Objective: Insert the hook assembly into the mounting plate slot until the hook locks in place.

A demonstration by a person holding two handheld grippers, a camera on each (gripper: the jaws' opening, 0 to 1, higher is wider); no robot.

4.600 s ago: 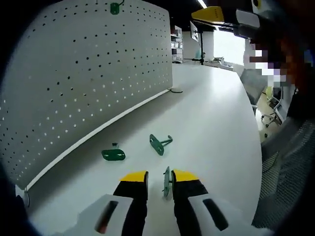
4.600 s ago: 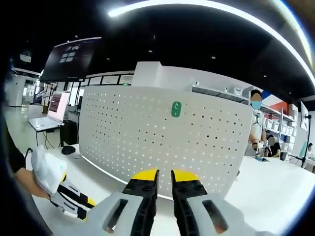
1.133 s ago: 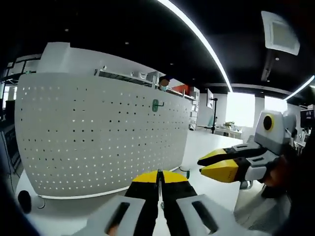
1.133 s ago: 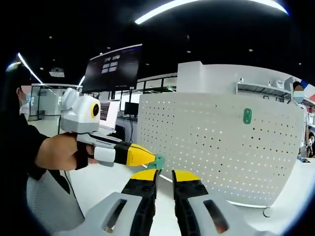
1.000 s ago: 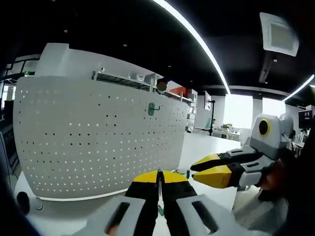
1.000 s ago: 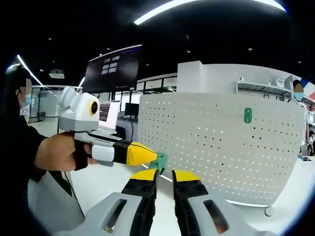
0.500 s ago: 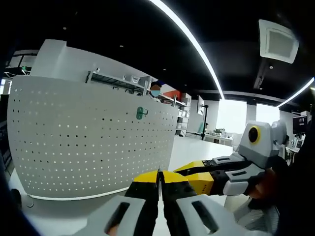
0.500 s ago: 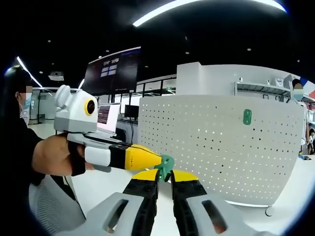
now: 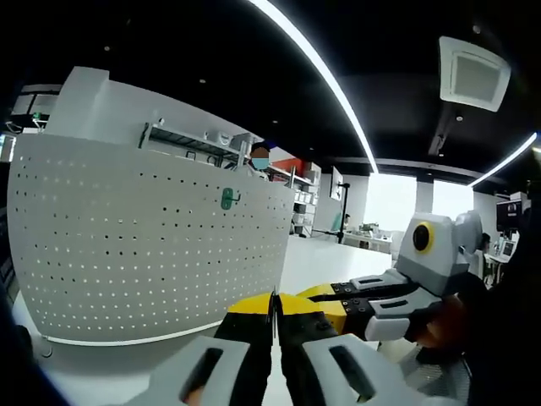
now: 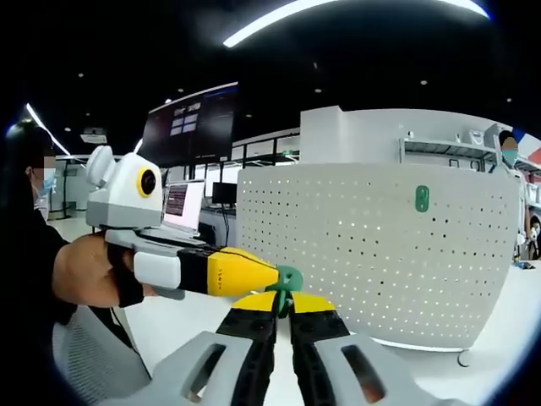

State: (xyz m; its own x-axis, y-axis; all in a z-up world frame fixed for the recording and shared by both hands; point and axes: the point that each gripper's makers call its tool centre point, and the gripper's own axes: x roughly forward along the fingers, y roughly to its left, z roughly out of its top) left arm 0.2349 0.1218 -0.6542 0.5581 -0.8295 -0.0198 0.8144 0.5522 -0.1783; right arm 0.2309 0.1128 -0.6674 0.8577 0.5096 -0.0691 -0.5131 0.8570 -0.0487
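Item: a small green hook piece, held in the air between the two grippers, in front of a white perforated panel that stands on a white desk. The left gripper has its yellow-tipped jaws pressed nearly together on a thin plate seen edge-on; in the right gripper view that same gripper comes in from the left with the green piece at its tip. The right gripper has its jaws narrowed around the lower part of the same green piece, so we judge both tools to be holding it, or two mating parts of it; which part is hook and which is plate we cannot tell. A second green plate sits fixed high on the panel, well apart from the grippers. Handling note: we judge the step to be the mating of hook and plate in mid-air; it calls for keeping one gripper steady while the other slides straight along the slot, without twisting, until it seats. Materials: green parts look like thin, painted, rigid metal; panel smooth sheet with regular round holes; jaws matte black with glossy yellow tips.
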